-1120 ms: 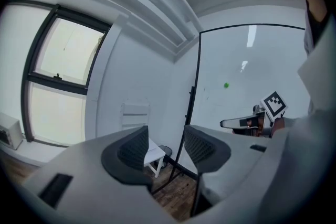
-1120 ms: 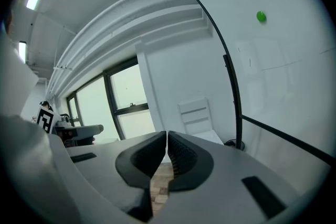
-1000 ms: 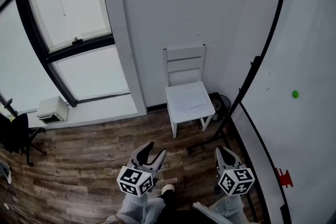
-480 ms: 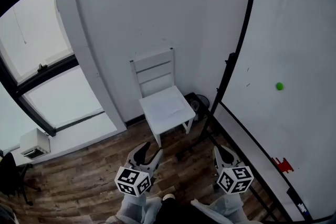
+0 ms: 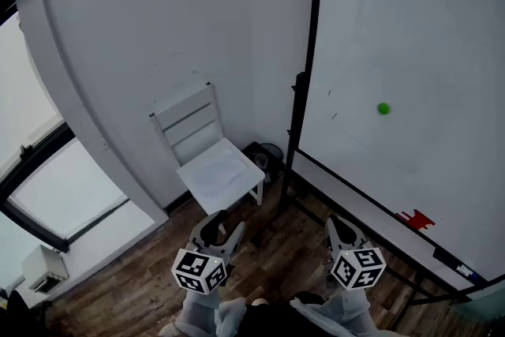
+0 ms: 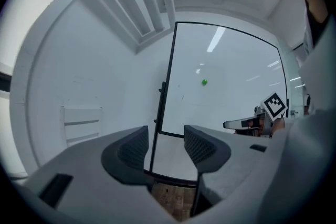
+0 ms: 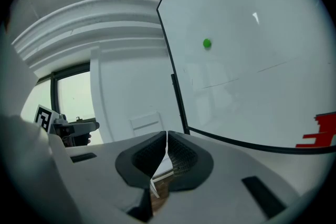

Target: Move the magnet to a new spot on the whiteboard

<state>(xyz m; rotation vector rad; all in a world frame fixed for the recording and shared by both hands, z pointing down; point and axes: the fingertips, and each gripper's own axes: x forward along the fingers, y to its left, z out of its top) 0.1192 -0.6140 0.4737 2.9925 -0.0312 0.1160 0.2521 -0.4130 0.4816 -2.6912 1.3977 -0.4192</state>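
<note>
A small round green magnet [image 5: 383,109] sticks to the whiteboard [image 5: 426,51] at the right; it also shows in the left gripper view as the magnet [image 6: 204,82] and in the right gripper view as the magnet [image 7: 207,44]. My left gripper [image 5: 220,234] is held low, far from the board, jaws open and empty [image 6: 165,147]. My right gripper [image 5: 338,231] hangs low in front of the board's tray, jaws shut with nothing between them [image 7: 166,153]. Both are well below the magnet.
A white chair [image 5: 207,158] stands against the wall left of the whiteboard's black stand [image 5: 298,114]. A red eraser-like object [image 5: 416,219] and a marker [image 5: 464,271] rest on the board's tray. A window [image 5: 47,209] is at left, above the wood floor [image 5: 150,288].
The head view has swung right and up: the whiteboard and green magnet have moved toward the centre, the window has slid off left. Both grippers stay low, unchanged.
</note>
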